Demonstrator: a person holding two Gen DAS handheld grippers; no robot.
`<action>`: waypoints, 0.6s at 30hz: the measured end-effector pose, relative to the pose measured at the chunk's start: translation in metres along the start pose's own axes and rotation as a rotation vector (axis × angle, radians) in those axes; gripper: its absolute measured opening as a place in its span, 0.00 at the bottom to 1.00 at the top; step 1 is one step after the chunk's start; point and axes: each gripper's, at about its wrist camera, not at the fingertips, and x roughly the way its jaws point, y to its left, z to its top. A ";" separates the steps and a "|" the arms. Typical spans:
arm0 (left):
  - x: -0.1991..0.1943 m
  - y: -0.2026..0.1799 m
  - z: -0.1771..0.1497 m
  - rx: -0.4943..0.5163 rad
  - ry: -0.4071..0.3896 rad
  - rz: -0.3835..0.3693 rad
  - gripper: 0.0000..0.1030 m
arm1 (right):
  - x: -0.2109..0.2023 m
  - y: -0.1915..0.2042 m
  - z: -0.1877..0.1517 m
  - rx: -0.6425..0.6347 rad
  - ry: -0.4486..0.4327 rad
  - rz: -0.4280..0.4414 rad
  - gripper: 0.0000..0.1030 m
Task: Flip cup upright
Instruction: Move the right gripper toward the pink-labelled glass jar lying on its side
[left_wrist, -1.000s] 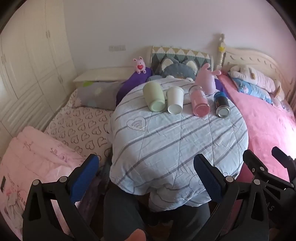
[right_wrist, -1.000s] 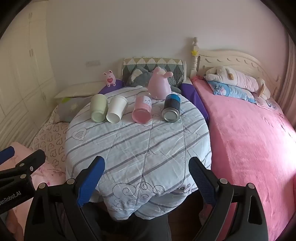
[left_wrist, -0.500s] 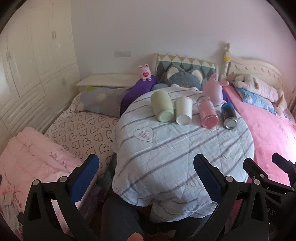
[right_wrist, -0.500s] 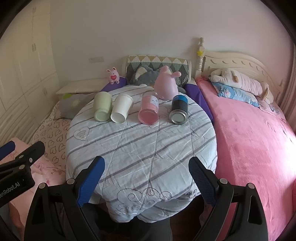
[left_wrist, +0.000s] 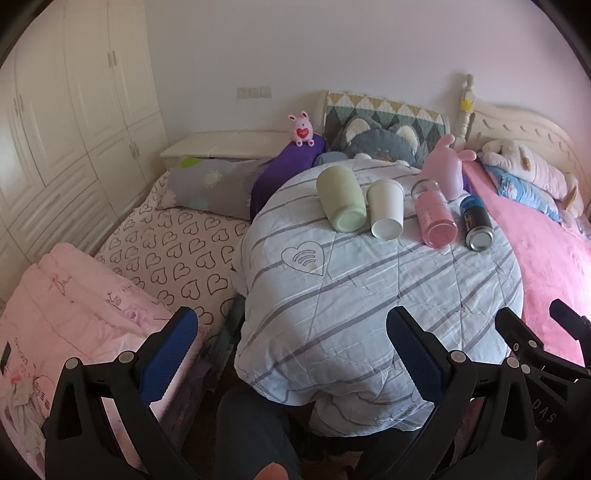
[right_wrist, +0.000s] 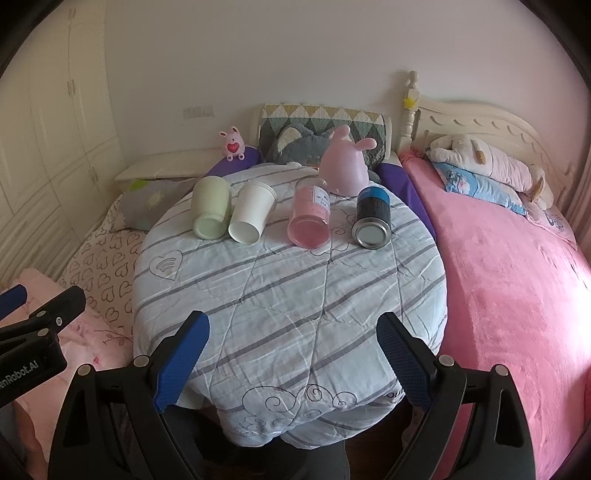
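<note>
Four vessels on sides, upper centre: green cup (right_wrist: 210, 210), paper cup (right_wrist: 251, 218), pink jar (right_wrist: 309, 218), can (right_wrist: 372, 221); bases face grippers; left gripper (left_wrist: 291, 354), right gripper (right_wrist: 291, 358) gaping wide, empty, lower frame, likely pre-reach.

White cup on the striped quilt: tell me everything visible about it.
The white cup is plain, tapered, paper-like and looks empty. It lies on its side on the quilt, base toward the cameras, rim toward the headboard. Second from left in the row, it is against or almost against the green cup. Neither tongs is near it.

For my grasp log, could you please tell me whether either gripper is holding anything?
Nothing is held: the left gripper and right gripper are open, short of the cups.
</note>
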 end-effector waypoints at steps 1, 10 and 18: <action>0.001 0.000 0.000 0.002 0.002 0.004 1.00 | 0.002 0.000 0.001 0.000 0.002 -0.002 0.91; 0.020 0.008 0.010 -0.004 0.023 0.031 1.00 | 0.019 0.003 0.010 -0.004 0.021 0.000 0.91; 0.044 0.007 0.023 0.000 0.046 0.035 1.00 | 0.046 -0.009 0.018 0.017 0.057 -0.017 0.91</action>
